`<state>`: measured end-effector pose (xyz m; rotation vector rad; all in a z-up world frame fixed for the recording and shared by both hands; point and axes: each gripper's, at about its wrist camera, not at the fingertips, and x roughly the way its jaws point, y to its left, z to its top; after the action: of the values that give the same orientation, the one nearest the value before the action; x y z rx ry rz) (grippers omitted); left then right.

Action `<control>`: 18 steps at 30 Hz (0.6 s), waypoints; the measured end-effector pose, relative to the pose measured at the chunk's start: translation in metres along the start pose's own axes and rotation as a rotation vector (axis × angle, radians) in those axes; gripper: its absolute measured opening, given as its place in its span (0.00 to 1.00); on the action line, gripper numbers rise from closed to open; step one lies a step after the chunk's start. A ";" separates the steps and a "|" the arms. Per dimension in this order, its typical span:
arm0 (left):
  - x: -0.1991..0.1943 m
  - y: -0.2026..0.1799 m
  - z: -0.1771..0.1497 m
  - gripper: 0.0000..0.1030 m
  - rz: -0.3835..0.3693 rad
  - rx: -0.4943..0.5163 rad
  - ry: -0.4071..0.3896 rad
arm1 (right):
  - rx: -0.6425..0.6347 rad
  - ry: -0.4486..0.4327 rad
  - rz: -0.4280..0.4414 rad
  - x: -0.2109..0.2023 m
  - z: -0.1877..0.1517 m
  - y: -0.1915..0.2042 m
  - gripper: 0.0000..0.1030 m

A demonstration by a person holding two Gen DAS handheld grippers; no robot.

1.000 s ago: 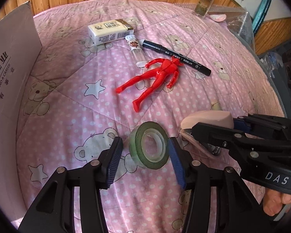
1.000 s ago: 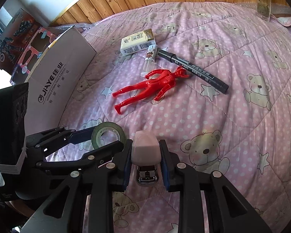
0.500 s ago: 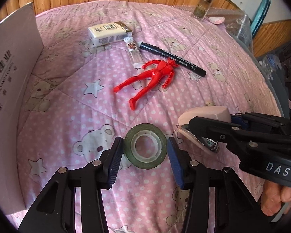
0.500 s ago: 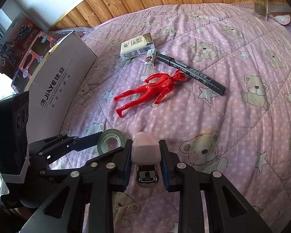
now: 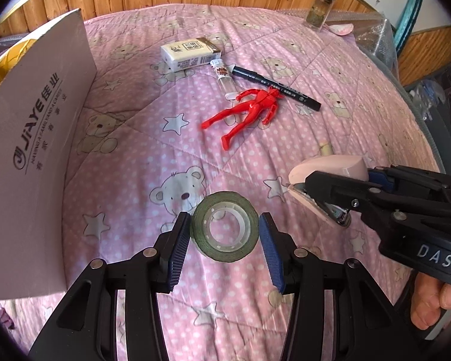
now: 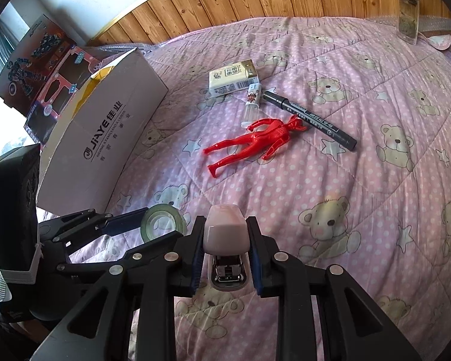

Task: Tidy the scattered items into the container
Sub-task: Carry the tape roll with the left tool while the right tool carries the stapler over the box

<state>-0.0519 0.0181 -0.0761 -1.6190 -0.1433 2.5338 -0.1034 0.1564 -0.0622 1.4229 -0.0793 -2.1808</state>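
The left gripper [image 5: 224, 242] has just been closing, and its blue fingers [image 5: 179, 252] now clamp the green tape roll [image 5: 225, 230] across its width, the roll's hole facing the camera and its round faces turned toward and away from the wrist. The right gripper [image 6: 225, 254] holds its fingers narrow on the pink stapler [image 6: 225, 234], pinching the two flanks; the stapler's long axis runs along the fingers, its rounded pink end pointing forward and its metal mouth toward the wrist camera. In the left wrist view the stapler [image 5: 327, 171] sits just beside the tape, clear of the quilted bed [image 5: 285, 42].

The white cardboard box [image 6: 105, 138], the likely container, stands at the bed's left edge, its open top facing up. Toward the far edge lie a white carton [image 5: 189, 52], a small clear bottle [image 5: 224, 76], a black marker [image 5: 276, 85] and a red toy figure [image 5: 249, 109]. The marker runs from far-left to near-right. The figure lies head toward the marker, legs toward the box.

My judgement of the risks: the tape is gripped on its curved rim, so it could roll out of the pads if the wrist tilts. The two grippers ride close together, so carrying both toward the box at once could knock them, or the box wall, and jar the stapler loose.
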 end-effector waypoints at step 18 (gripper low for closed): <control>-0.075 0.024 -0.033 0.47 -0.034 -0.046 -0.079 | -0.069 -0.034 -0.012 -0.039 -0.023 0.066 0.27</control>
<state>0.0076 -0.0171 -0.0269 -1.5196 -0.2362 2.5882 -0.0455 0.1234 -0.0183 1.3516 -0.0072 -2.1961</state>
